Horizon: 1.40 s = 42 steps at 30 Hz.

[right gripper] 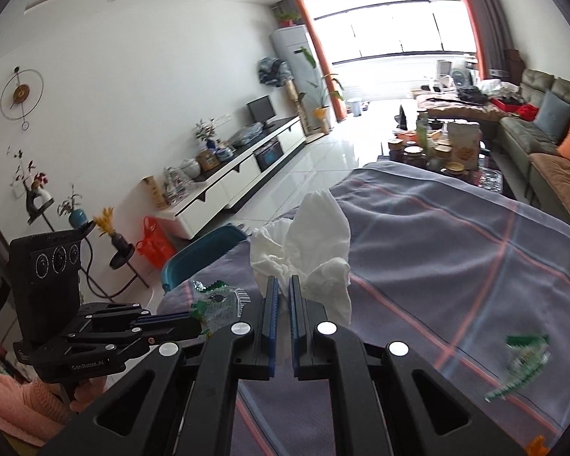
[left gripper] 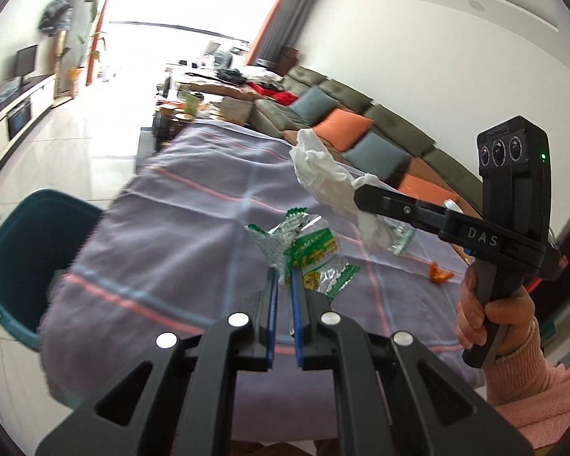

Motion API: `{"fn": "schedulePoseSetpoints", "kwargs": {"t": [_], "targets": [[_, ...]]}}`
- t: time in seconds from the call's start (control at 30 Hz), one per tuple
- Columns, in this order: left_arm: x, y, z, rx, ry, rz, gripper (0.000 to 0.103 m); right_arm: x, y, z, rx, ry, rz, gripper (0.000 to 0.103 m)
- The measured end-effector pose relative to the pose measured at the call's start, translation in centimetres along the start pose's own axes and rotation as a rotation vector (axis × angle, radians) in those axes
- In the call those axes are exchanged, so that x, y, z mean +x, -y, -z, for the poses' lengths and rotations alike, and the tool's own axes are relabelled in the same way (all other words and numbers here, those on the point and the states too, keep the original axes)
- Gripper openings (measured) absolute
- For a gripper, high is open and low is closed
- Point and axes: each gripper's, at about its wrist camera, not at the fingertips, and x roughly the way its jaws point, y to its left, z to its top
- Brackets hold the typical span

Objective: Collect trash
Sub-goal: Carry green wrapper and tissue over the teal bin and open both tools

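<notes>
The left tongs (left gripper: 284,273) were clamped on a green wrapper (left gripper: 304,254), the right tongs (right gripper: 281,285) on a white tissue (right gripper: 311,243), both above the tabletop (left gripper: 178,235). The teal bin (left gripper: 30,250) stood beside it, contents hidden.

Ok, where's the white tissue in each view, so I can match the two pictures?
Left wrist: the tissue hangs right of centre, pinched by the right gripper that reaches in from the right.
Right wrist: the tissue sits at centre, sticking up from that camera's own shut fingers.
Shared landmark: the teal bin, lower left in the left view; its rim shows left of the tissue in the right view.
</notes>
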Motion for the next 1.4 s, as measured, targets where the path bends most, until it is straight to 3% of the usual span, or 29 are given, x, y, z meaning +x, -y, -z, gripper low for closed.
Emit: {"fn": "schedulePoseSetpoints", "kwargs": {"t": [0.77, 1.07, 1.4], "targets": [[-7.6, -9.6, -0.4, -0.189, 0.127, -0.272, 0.009, 11.7, -7.1, -3.7, -0.099, -0.139, -0.173, 0.006], [-7.9, -13.2, -0.4, -0.255, 0.133, -0.362, 0.009, 15.7, -9.7, -4.3, -0.133, -0.200, -0.192, 0.006], [-5.9, -16.1, -0.1, -0.325, 0.101, -0.397, 0.009, 19.7, -11.9, -4.6, -0.155, -0.266, -0.187, 0.006]]}}
